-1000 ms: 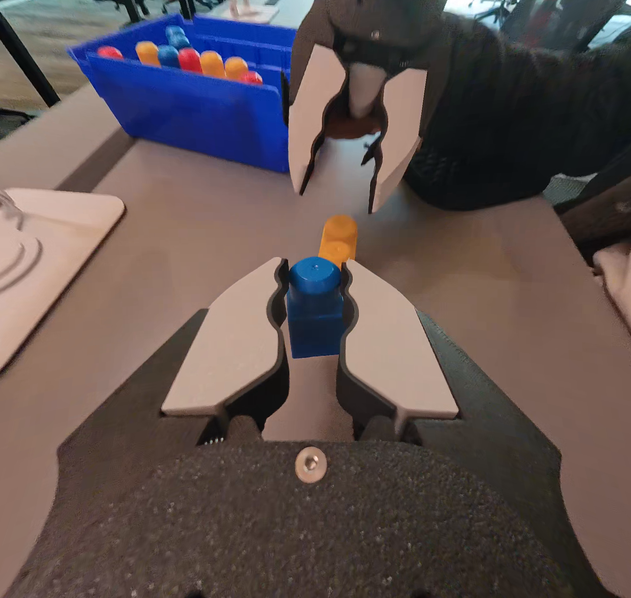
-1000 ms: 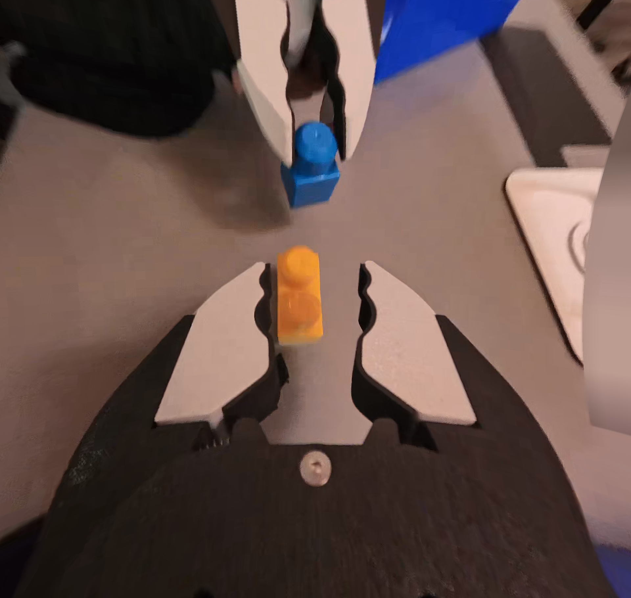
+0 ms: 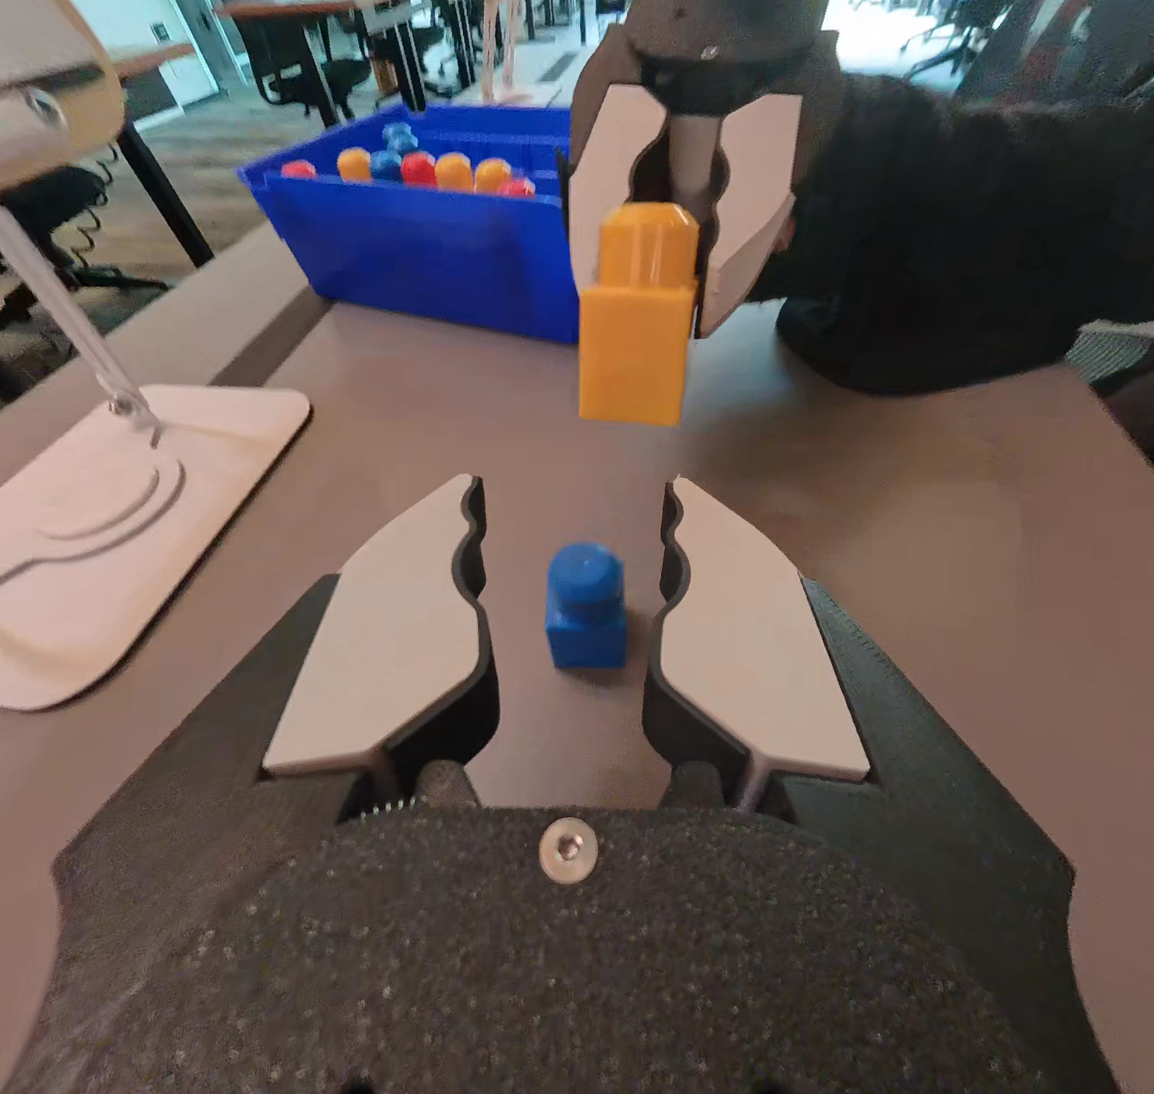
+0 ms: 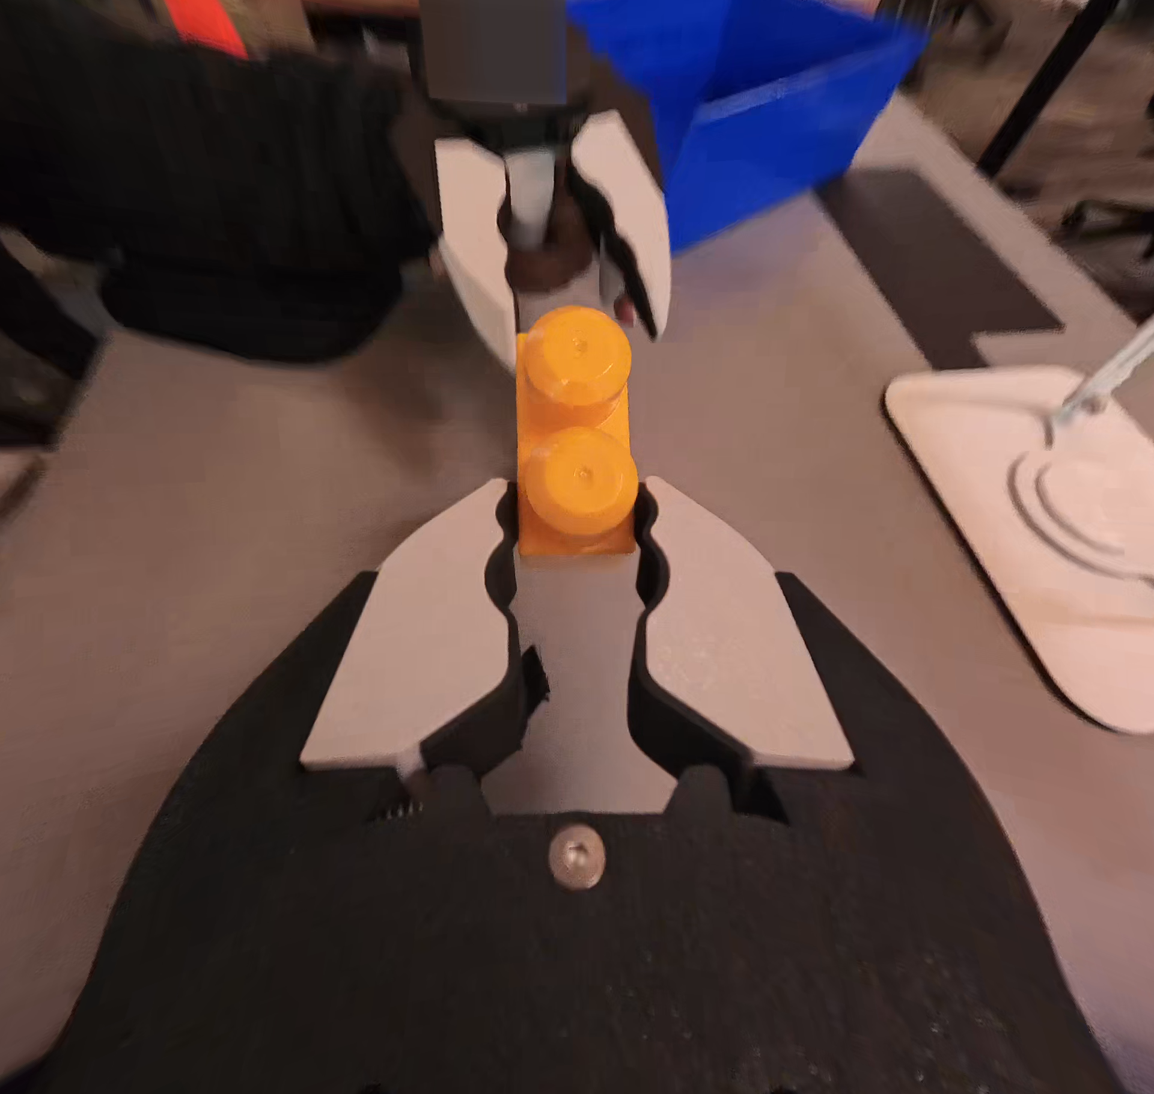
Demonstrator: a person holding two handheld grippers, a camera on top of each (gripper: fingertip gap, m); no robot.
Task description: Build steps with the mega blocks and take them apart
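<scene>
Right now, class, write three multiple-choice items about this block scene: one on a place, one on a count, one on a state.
1. Where is the blue block?
A. On the table between the left tool's fingers
B. In the bin
C. On the orange block

2. How many studs top the orange block?
A. One
B. Two
C. Four

3. What state is the right tool in?
A. Open and empty
B. Shut on the blue block
C. Shut on the orange block

Answers:
1. A: it stands on the table, with the left tool open around it.
2. B: the right wrist view shows two round studs.
3. C: its fingers press the block's sides, lifted off the table.
</scene>
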